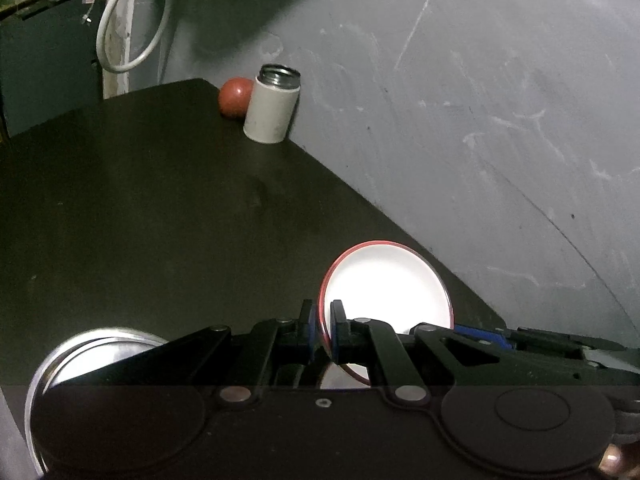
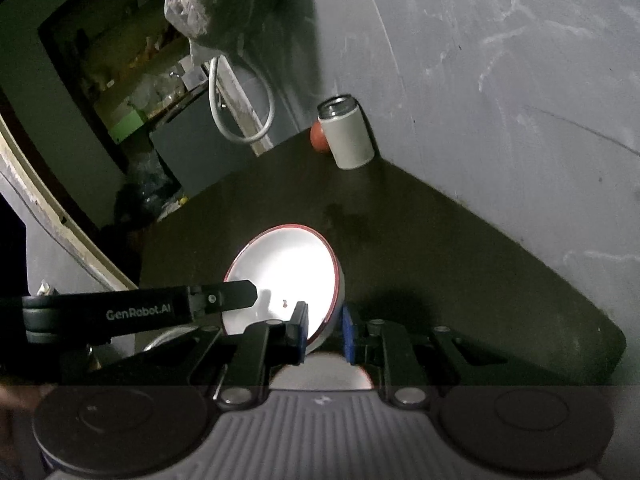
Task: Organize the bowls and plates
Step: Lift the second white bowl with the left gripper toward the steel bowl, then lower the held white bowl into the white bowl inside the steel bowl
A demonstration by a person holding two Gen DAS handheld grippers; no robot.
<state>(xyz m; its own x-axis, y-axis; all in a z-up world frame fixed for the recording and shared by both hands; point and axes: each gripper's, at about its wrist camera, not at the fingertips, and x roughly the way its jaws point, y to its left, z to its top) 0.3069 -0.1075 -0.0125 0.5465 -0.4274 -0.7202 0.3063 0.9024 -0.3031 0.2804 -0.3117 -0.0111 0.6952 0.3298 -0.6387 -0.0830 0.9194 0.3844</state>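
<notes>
Two grips: left gripper pinches red-rimmed plate, right gripper clamps red-rimmed bowl — keep both level, lower gently onto the dark table.

"GenRobot.AI" stands on the left tool.

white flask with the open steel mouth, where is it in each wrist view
Left wrist view: white flask stands upper left of centre, at the dark table's far corner by the wall.
Right wrist view: flask stands upper centre, same corner.
Shared landmark: the red ball touching its left side.
</notes>
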